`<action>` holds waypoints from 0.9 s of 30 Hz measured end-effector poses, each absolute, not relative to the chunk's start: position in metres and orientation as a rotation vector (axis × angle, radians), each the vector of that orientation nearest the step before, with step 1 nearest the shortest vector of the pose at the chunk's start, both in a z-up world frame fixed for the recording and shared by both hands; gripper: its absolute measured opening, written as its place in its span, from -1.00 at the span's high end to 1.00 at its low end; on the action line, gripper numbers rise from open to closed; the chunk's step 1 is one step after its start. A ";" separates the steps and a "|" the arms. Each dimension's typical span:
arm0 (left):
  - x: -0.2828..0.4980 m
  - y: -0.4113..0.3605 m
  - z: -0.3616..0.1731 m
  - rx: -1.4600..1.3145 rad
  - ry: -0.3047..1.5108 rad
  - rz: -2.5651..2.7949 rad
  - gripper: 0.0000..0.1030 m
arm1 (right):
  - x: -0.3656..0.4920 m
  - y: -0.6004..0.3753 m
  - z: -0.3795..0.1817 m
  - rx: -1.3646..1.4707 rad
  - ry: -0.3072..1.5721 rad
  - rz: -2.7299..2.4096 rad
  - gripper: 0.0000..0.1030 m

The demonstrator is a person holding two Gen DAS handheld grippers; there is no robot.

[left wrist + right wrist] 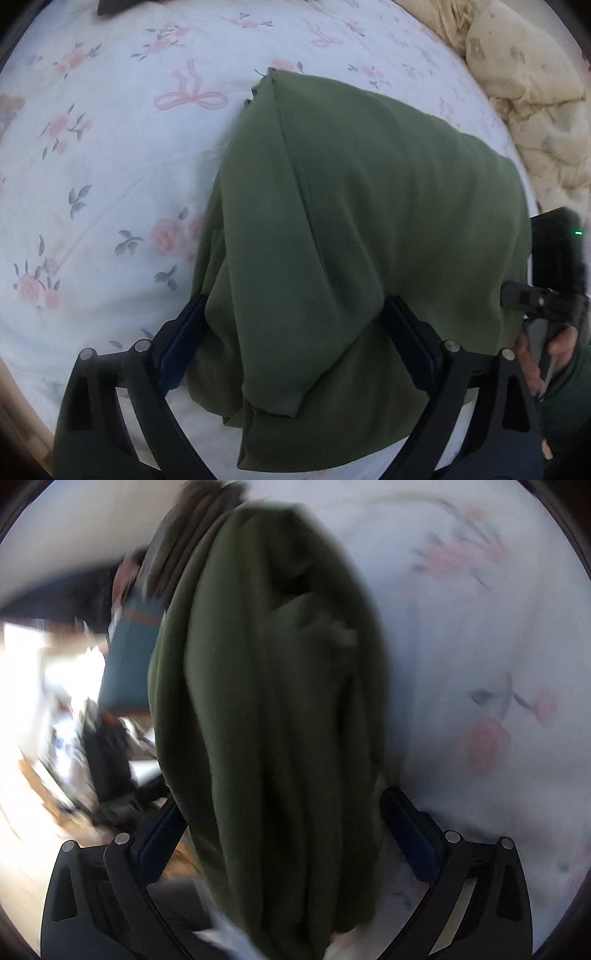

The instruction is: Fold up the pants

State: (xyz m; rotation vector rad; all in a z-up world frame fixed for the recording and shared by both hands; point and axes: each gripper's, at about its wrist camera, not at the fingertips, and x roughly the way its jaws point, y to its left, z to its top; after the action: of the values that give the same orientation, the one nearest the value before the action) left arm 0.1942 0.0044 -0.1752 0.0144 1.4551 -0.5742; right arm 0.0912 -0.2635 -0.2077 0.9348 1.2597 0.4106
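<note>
Soft olive-green pants [351,229] lay folded on the floral bed sheet [110,166] — left gripper [295,343] jaws were spread wide around the bundle. Right gripper [284,834], out at 3 o'clock, straddled bunched fabric too, blurry — jaws wide.

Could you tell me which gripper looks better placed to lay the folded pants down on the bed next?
Probably the left. The left gripper has the green pants lying flat over the floral sheet, in sharp view. The right gripper's view is motion-blurred, its bunch of fabric hanging near the bed's edge.
</note>
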 end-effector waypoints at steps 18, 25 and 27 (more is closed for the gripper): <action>0.106 0.023 -0.108 -0.279 1.439 -0.504 0.57 | 0.138 -0.267 -0.132 0.488 1.351 0.623 0.27; 0.086 0.006 -0.146 -0.117 1.517 -0.383 -0.12 | 0.092 -0.274 -0.150 0.295 1.485 0.361 -0.23; 0.086 0.018 -0.132 -0.179 1.496 -0.348 -0.14 | 0.082 -0.278 -0.127 0.258 1.438 0.308 -0.24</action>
State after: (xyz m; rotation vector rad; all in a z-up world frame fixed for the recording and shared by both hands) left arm 0.0863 0.0180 -0.1317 -0.1790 1.4961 -0.3476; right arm 0.0819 -0.2782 -0.1270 0.2583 1.4376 0.3085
